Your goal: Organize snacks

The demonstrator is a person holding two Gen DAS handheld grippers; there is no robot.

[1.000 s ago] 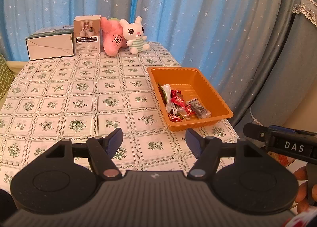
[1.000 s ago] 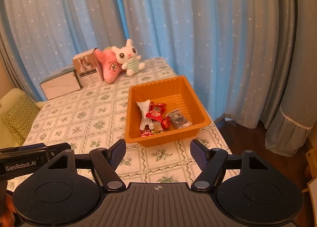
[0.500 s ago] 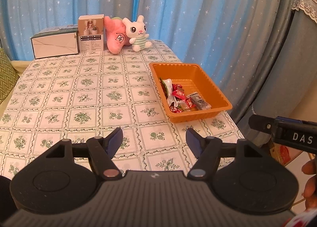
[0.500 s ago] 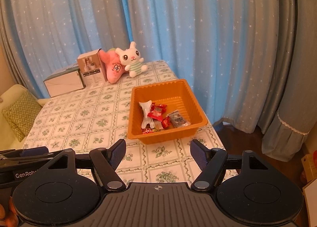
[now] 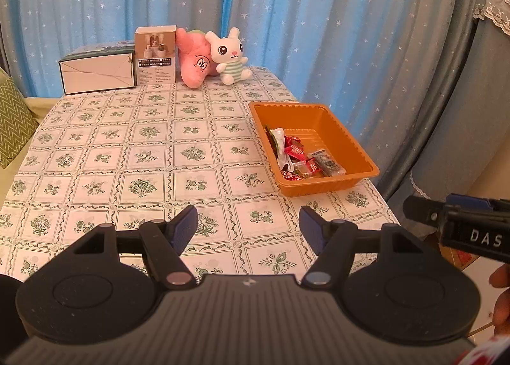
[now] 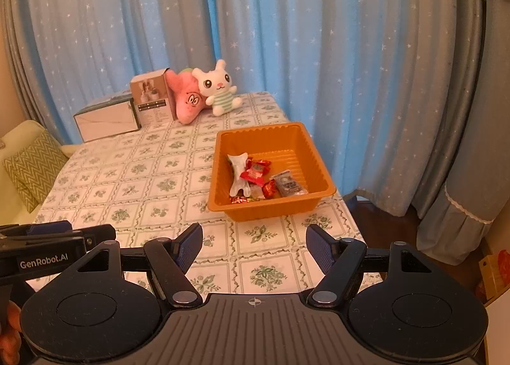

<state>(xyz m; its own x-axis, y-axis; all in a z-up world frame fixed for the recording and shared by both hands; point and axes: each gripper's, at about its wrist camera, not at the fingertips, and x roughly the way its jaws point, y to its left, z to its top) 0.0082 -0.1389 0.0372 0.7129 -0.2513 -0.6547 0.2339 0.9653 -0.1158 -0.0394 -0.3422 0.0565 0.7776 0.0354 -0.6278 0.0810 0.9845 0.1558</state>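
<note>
Right wrist view: orange tray (image 6: 315, 161) holding light, crinkly, slippery wrapped snacks (image 6: 255, 170); pinch wrapper ends. Right gripper (image 6: 254, 245) and left gripper (image 5: 248, 227) both wide, empty, well short of tray.

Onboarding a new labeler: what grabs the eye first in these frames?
The orange tray near the table's right edge, with wrapped snacks heaped in its near half. Next, the white bunny and pink plush at the far end, beside two boxes. Both grippers, left and right, hang open and empty in front.
</note>
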